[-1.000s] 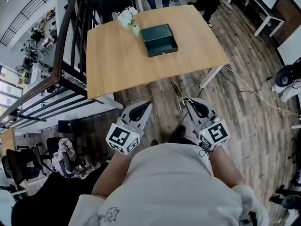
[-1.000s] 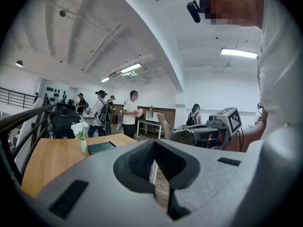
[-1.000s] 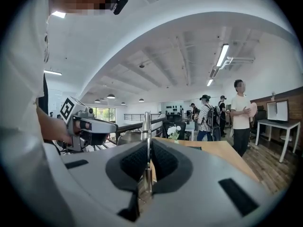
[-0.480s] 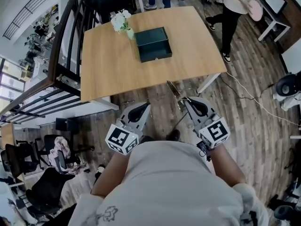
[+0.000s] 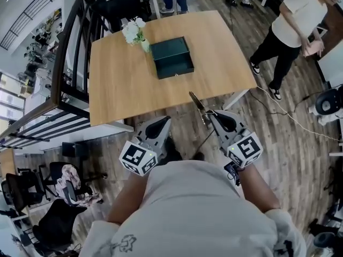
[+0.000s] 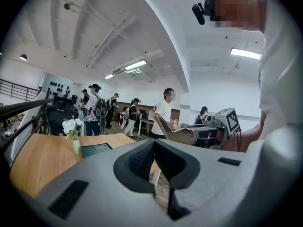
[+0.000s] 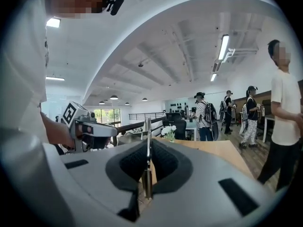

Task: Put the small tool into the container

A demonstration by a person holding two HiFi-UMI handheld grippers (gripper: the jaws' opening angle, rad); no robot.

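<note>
The container [image 5: 171,58] is a dark green open box on the wooden table [image 5: 118,84]; it also shows in the left gripper view [image 6: 94,149]. My right gripper [image 5: 213,113] is held in front of my body, short of the table's near edge, shut on the small tool [image 5: 195,101]. The tool is a thin metal piece that sticks out toward the table. In the right gripper view the tool [image 7: 147,136] stands upright between the closed jaws of the right gripper [image 7: 147,151]. My left gripper [image 5: 161,122] [image 6: 154,143] is level with it, shut and empty.
A vase of white flowers [image 5: 134,32] stands by the container's left corner. A person in a white shirt [image 5: 292,25] walks at the right of the table. A black railing [image 5: 69,63] runs along the left, with chairs [image 5: 123,1] behind the table. A cable [image 5: 289,111] lies on the floor.
The table has drawn a little nearer and lower in view. The person in white has walked into sight at the right. Both grippers keep their pose and grip.
</note>
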